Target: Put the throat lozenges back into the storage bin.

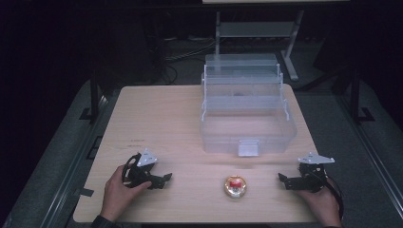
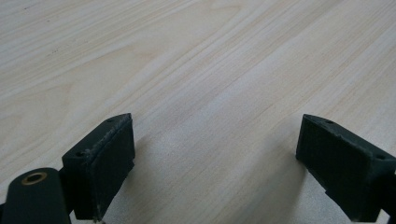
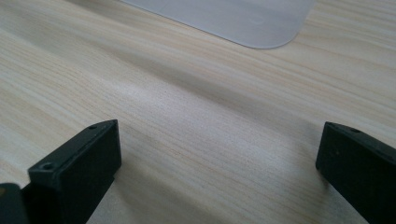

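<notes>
A clear plastic storage box [image 1: 244,107] with its lid standing open sits on the far right half of the wooden table [image 1: 161,118]. A small round gold-rimmed object with a red centre [image 1: 235,186] lies near the front edge, between the two hands. My left gripper [image 1: 164,179] rests low on the table at the front left, open, with only bare wood between its pads [image 2: 112,158]. At the front right my right gripper [image 1: 283,180] is open too, nothing between its pads [image 3: 88,163]. A corner of the clear box [image 3: 243,21] lies ahead of it.
A white latch tab [image 1: 248,148] hangs at the box's front wall. Dark floor, cables and a metal stand [image 1: 290,42] lie beyond the table's far edge. Bare wood stretches across the left half of the table.
</notes>
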A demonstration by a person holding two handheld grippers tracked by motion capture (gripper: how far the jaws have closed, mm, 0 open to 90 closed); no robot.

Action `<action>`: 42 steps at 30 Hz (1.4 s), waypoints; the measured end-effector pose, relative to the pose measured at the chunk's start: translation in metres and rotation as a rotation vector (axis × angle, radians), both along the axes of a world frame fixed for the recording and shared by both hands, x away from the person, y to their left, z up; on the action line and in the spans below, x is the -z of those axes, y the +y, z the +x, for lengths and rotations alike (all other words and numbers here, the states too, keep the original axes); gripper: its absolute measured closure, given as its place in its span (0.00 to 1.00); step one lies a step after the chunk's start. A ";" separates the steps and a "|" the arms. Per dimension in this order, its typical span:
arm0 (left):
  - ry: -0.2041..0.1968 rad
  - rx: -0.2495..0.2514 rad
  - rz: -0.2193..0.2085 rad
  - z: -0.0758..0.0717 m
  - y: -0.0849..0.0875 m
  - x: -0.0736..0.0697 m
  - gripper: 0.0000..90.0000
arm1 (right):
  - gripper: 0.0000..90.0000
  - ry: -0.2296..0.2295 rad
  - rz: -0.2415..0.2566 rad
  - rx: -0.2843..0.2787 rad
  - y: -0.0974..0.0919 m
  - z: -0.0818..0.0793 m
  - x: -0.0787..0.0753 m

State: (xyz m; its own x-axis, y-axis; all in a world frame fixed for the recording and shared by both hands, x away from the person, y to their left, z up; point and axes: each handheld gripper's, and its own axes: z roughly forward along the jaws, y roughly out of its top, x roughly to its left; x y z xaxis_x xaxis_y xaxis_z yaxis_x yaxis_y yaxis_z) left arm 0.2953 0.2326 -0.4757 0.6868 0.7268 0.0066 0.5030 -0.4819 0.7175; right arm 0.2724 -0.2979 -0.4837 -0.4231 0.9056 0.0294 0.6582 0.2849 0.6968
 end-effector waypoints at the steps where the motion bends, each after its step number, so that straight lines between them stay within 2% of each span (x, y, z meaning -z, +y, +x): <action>1: 0.000 0.000 0.000 0.000 0.000 0.000 0.12 | 0.00 0.000 0.000 0.000 0.000 0.000 0.000; 12: -0.001 -0.003 -0.002 0.001 0.000 0.000 0.12 | 0.00 0.000 -0.003 -0.006 -0.001 -0.002 0.000; 14: -0.001 -0.003 -0.002 0.001 0.000 0.000 0.12 | 0.00 0.012 -0.007 -0.005 -0.001 -0.002 -0.001; 24: -0.001 -0.006 -0.005 0.001 -0.001 0.000 0.12 | 0.00 0.021 0.020 0.010 -0.003 -0.006 -0.010; 42: -0.001 -0.006 -0.005 0.001 -0.001 0.000 0.12 | 0.00 0.027 0.019 -0.092 0.015 -0.006 -0.022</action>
State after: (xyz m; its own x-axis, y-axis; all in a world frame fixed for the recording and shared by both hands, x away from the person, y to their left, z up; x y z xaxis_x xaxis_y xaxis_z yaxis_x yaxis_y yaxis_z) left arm 0.2963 0.2317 -0.4760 0.6825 0.7309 0.0036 0.5053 -0.4754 0.7202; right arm 0.2665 -0.2829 -0.4622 -0.5032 0.8622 0.0585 0.6487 0.3321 0.6848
